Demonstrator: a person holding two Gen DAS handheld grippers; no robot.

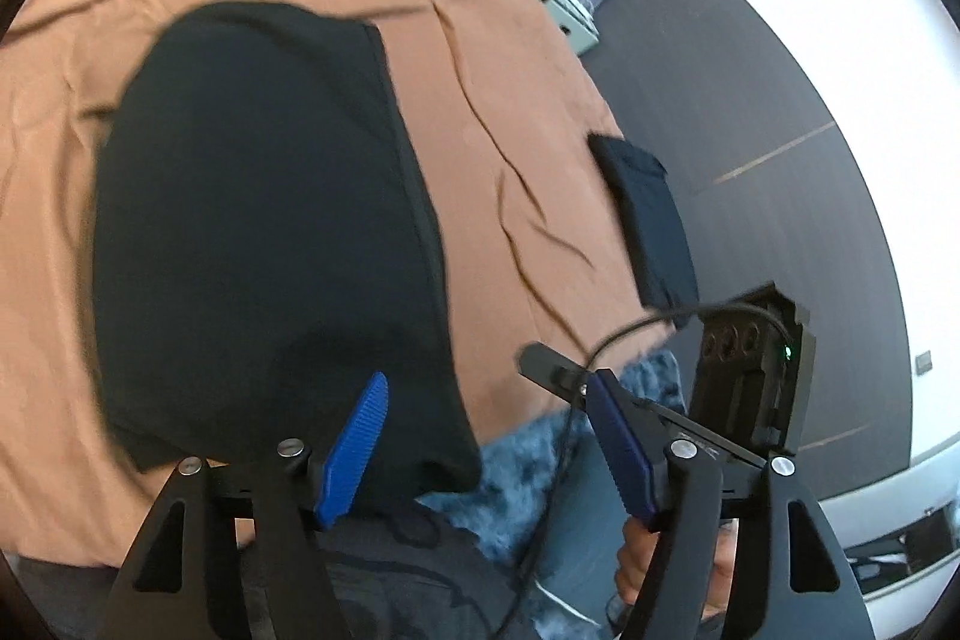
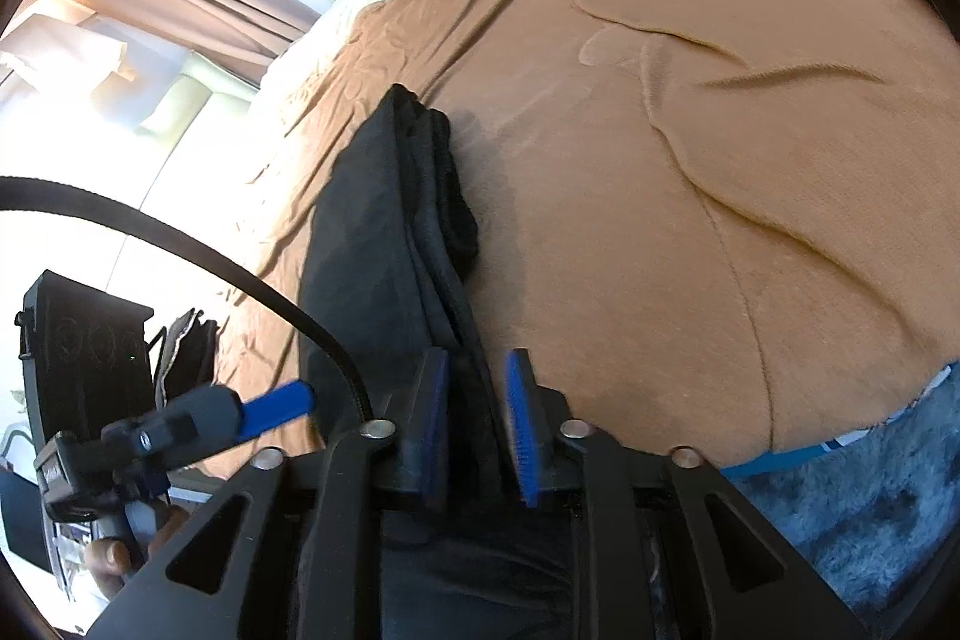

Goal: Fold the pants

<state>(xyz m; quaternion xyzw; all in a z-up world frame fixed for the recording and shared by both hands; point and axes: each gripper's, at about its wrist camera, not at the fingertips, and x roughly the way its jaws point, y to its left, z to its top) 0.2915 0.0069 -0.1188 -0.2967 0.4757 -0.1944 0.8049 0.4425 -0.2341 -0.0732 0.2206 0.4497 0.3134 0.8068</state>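
From my left gripper [image 1: 489, 448] I see the blue pads spread wide apart with nothing between them; the left pad sits over the near edge of the black pants [image 1: 264, 232], which lie as a broad folded slab on the rust-brown bedspread [image 1: 510, 112]. My judgement is that the risk starts here: with this side released, the near hem hangs past the bed edge above the blue shaggy rug [image 1: 528, 472] and could slide off, pulling the fold open. Further right a second dark folded garment [image 1: 651, 220] lies near the bedspread's edge, well apart from the pants.

Through the right wrist camera, my right gripper [image 2: 477, 424] has its pads drawn close on a stacked edge of the pants [image 2: 384, 232], the layers running up between them. I read it as clamped on the fabric, though the grip looks like it catches only some layers; if I lift or drag now, the lower layers could stay behind and the stack would shear. The cable [image 2: 180, 244] sweeping across on the left could also snag the cloth. Wrinkles in the bedspread [image 2: 720, 130] may drag on the fabric.

I see no containers in either view, so nothing to report there.
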